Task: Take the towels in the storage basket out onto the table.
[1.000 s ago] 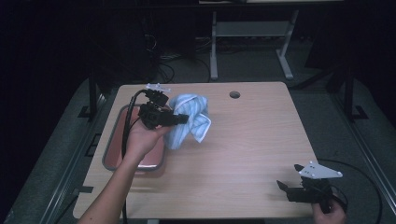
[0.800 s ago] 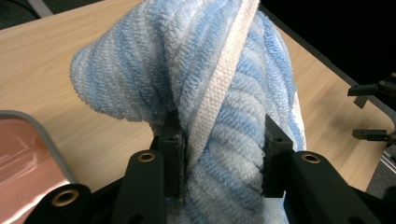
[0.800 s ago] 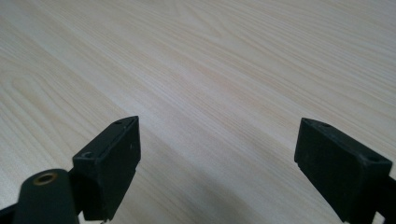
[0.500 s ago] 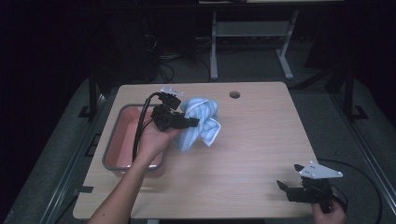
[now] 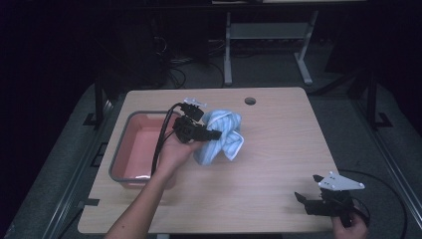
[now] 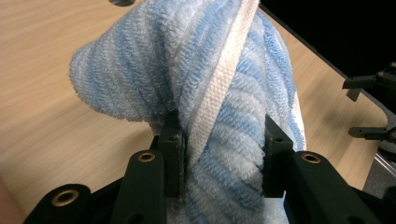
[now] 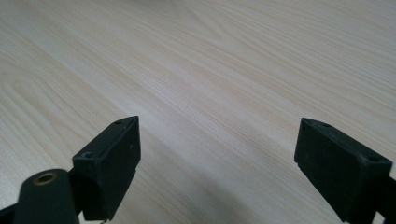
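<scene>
A blue-and-white striped towel [image 5: 225, 135] is bunched up near the middle of the wooden table [image 5: 278, 149], just right of the pink tub [image 5: 130, 149]. My left gripper [image 5: 213, 134] is shut on the towel, a thick fold of it [image 6: 205, 79] pressed between the jaws of the left gripper [image 6: 222, 154]. Whether the towel's lower end touches the table I cannot tell. My right gripper [image 5: 304, 200] rests at the table's front right corner, held by a hand. In the right gripper view the right gripper [image 7: 219, 154] stands wide open over bare wood, nothing between its jaws.
The pink tub with a grey rim sits at the table's left side. A round cable hole [image 5: 250, 101] is at the back edge. Desk legs and cables stand on the dark floor beyond. The right gripper [image 6: 373, 107] shows far off past the towel.
My left gripper has carried the towel a little to the right, from above the tub's edge to beside it. The right gripper has stayed put.
</scene>
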`<state>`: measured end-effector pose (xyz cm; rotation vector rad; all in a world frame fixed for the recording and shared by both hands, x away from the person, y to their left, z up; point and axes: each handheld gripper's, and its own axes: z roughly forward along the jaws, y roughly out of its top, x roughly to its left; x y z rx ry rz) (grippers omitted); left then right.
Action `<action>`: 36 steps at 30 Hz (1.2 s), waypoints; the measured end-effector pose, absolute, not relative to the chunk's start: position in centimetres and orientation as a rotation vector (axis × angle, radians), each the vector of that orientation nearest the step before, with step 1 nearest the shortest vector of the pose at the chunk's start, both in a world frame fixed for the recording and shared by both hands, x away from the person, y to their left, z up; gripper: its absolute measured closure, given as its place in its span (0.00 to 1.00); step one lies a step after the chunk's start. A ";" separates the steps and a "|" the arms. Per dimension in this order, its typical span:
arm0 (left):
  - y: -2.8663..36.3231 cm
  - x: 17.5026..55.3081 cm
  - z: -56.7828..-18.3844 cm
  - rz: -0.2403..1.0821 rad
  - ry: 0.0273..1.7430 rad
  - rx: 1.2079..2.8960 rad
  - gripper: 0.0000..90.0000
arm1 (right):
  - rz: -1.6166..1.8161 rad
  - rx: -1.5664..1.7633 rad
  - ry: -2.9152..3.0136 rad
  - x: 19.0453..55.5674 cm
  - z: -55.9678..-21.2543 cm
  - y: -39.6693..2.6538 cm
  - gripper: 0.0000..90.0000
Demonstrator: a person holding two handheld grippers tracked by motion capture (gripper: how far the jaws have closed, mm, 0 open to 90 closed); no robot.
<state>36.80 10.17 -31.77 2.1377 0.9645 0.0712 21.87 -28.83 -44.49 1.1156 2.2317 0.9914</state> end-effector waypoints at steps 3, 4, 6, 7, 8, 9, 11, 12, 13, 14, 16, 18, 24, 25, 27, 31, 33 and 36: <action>9.8 36.9 -32.2 0.058 0.961 2.141 0.68 | 0.989 1.113 2.234 21.9 -44.4 -28.7 0.15; 9.6 36.9 -32.4 0.053 0.963 2.135 0.68 | 0.992 1.116 2.235 21.9 -44.4 -28.7 0.15; 9.3 37.1 -32.7 0.044 0.958 2.145 0.68 | 0.999 1.109 2.235 21.9 -44.3 -28.6 0.15; 9.1 37.1 -32.9 0.042 0.966 2.137 0.68 | 0.997 1.109 2.236 21.8 -44.3 -28.5 0.15; 9.0 37.2 -33.0 0.039 0.959 2.149 0.68 | 1.003 1.109 2.236 21.8 -44.2 -28.5 0.15; 8.8 37.2 -33.2 0.035 0.963 2.146 0.68 | 1.013 1.107 2.236 21.8 -44.2 -28.5 0.15; 8.4 37.2 -33.5 0.027 0.962 2.148 0.68 | 1.014 1.106 2.237 21.8 -44.1 -28.5 0.15; 8.3 37.3 -33.7 0.023 0.957 2.157 0.68 | 1.012 1.105 2.239 21.8 -44.1 -28.4 0.15; 8.1 37.3 -33.9 0.020 0.961 2.155 0.68 | 1.011 1.110 2.242 21.8 -44.2 -28.4 0.15; 8.0 37.4 -34.0 0.020 0.955 2.167 0.68 | 1.011 1.113 2.246 21.8 -44.2 -28.4 0.15; 7.6 37.4 -34.4 0.016 0.961 2.162 0.68 | 1.011 1.105 2.248 21.8 -44.2 -28.3 0.15; 7.2 37.4 -34.7 0.013 0.960 2.167 0.68 | 1.009 1.109 2.247 21.8 -44.1 -28.3 0.15; 6.4 37.7 -35.6 0.001 0.979 2.169 0.68 | 1.013 1.102 2.241 21.8 -44.1 -28.5 0.15; 6.4 37.7 -35.7 0.000 0.982 2.168 0.68 | 1.013 1.108 2.242 21.8 -44.1 -28.5 0.15; 6.2 37.9 -36.1 -0.011 0.989 2.169 0.68 | 1.013 1.111 2.241 21.8 -44.1 -28.5 0.15; 5.9 38.3 -36.7 -0.023 0.991 2.181 0.68 | 1.013 1.107 2.242 21.9 -44.1 -28.5 0.15; 5.7 38.4 -37.1 -0.028 1.001 2.173 0.68 | 1.014 1.107 2.243 21.9 -44.2 -28.5 0.15; 5.4 38.7 -37.5 -0.036 1.007 2.168 0.68 | 1.013 1.103 2.247 21.9 -44.2 -28.3 0.15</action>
